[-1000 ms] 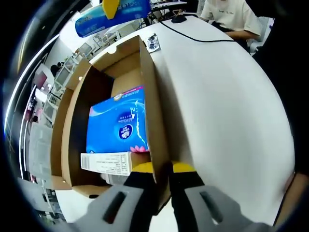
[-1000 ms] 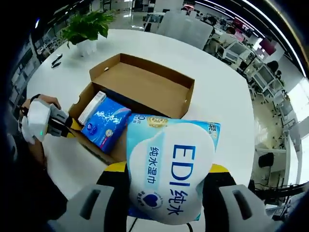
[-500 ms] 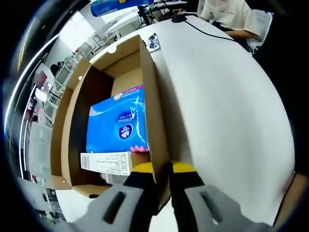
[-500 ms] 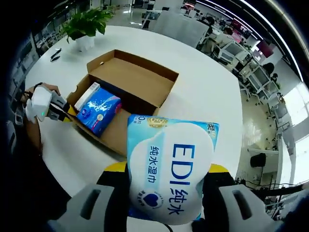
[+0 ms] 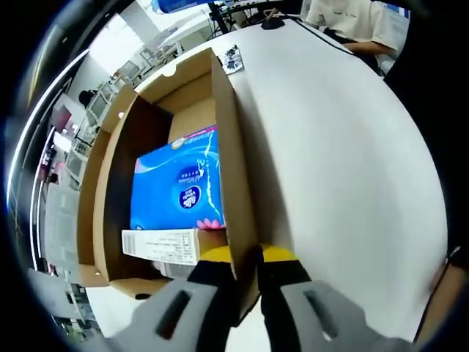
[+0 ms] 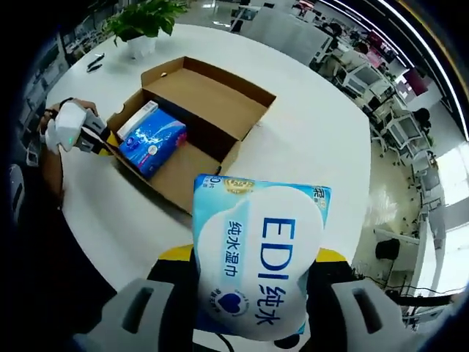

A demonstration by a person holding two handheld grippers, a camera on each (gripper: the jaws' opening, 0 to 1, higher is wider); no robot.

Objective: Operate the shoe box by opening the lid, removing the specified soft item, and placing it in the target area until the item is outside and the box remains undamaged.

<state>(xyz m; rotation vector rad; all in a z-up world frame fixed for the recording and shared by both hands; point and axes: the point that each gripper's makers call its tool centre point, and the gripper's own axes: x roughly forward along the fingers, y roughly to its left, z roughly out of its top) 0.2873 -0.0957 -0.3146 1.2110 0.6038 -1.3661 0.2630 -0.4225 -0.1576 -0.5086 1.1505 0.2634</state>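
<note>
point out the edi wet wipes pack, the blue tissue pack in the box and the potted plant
EDI wet wipes pack (image 6: 258,268): right gripper view, on the white label with blue letters.
Blue tissue pack (image 5: 177,192): left gripper view, on its top face near the logo.
Potted plant (image 6: 142,16): right gripper view, on the green leaves.

Left gripper (image 5: 247,258) pinched closed low, right gripper (image 6: 253,257) raised, clamped

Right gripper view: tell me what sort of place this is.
Probably an open-plan office: rows of desks with monitors run behind the round white table, a potted plant stands on it, and ceiling strip lights run overhead.
</note>
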